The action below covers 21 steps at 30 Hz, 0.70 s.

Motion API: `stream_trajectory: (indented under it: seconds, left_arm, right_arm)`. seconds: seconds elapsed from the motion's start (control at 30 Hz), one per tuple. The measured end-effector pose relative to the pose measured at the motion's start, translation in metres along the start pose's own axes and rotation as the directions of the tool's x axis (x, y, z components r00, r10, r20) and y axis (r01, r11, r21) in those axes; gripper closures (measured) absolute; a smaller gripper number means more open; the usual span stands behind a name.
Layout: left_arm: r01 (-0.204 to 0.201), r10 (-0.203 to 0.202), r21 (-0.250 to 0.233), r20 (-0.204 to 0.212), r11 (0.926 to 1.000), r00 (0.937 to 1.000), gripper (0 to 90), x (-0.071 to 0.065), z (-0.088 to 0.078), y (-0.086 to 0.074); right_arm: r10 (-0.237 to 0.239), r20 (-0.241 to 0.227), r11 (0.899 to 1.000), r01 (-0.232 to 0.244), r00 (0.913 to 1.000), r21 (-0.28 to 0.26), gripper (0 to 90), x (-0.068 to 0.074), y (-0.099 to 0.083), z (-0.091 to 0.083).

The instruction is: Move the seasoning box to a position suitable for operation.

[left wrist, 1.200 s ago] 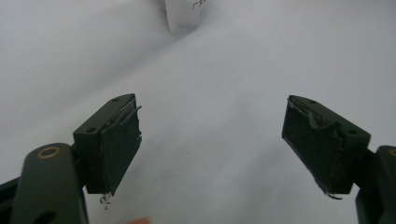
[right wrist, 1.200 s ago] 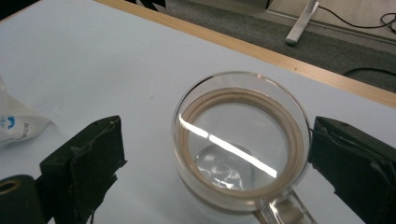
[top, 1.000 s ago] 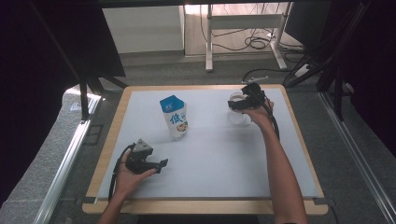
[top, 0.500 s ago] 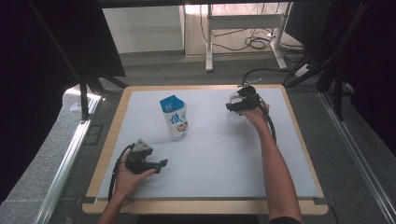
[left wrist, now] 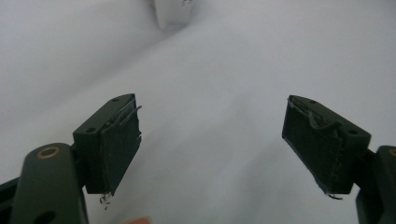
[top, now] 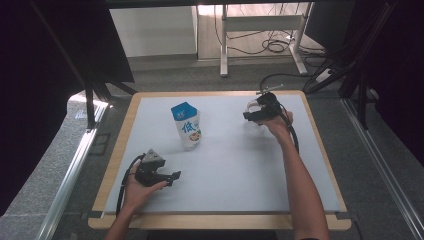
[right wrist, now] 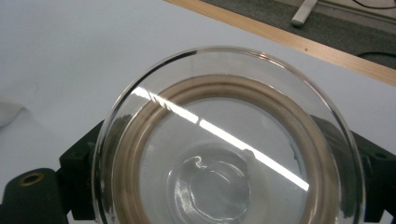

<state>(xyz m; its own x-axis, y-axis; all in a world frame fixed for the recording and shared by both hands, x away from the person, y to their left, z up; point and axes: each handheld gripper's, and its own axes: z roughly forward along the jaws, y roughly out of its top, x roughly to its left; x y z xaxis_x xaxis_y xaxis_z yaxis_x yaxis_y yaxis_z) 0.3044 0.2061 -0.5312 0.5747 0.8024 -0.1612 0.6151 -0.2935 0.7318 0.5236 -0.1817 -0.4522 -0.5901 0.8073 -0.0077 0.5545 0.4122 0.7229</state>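
Against the frame a second ago, my right gripper (top: 254, 114) sits slightly nearer the table's far edge, over the far right part of the white mat (top: 240, 165); its jaws have just been closing a little. In the right gripper view a clear glass (right wrist: 224, 140) stands between them, seen from above, with a black jaw hard against each side of its wall: I read this as a grip on the glass at a wide setting. The high view shows the glass (top: 252, 107) faintly at the gripper's tip.

My left gripper (top: 167, 177) has not shifted; it rests low at the near left of the mat, jaws spread wide with nothing between them.

The milk carton (top: 187, 125) stands upright left of centre, unchanged, well apart from both grippers.

Edges: the glass is near the wooden border (top: 300, 95) at the far right corner. Open mat lies between carton and glass, and across the whole near right half.
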Motion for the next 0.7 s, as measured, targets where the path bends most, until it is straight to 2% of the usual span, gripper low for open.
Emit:
stream_trajectory:
  seconds: [0.1, 0.2, 0.43, 0.57, 0.7]
  left_arm:
    - [-0.002, 0.003, 0.009, -0.011, 1.0, 0.9999, 18.8, 0.001, 0.001, -0.001]
    - [-0.004, 0.004, 0.012, -0.019, 0.9999, 0.9998, 18.9, 0.001, 0.002, -0.002]
    - [-0.004, 0.004, 0.008, -0.018, 1.0, 0.9998, 18.9, 0.001, 0.002, -0.002]
    - [-0.002, 0.003, 0.007, -0.02, 1.0, 0.9998, 18.9, 0.001, 0.002, -0.002]
    - [-0.007, 0.007, 0.012, -0.021, 0.9999, 0.9998, 18.9, 0.0, 0.002, -0.002]
  right_arm:
    - [-0.003, -0.019, 1.0, 0.002, 0.9998, -0.017, 11.5, 0.004, -0.001, -0.012]
    - [-0.029, -0.04, 0.999, 0.028, 0.9988, -0.031, 11.5, 0.009, -0.002, -0.021]
    - [-0.068, -0.058, 0.998, 0.067, 0.996, -0.015, 11.5, 0.019, -0.011, -0.033]
    - [-0.056, -0.069, 0.998, 0.056, 0.996, -0.01, 11.5, 0.02, -0.02, -0.04]
    - [-0.066, -0.085, 0.998, 0.065, 0.9942, -0.011, 11.5, 0.024, -0.03, -0.048]
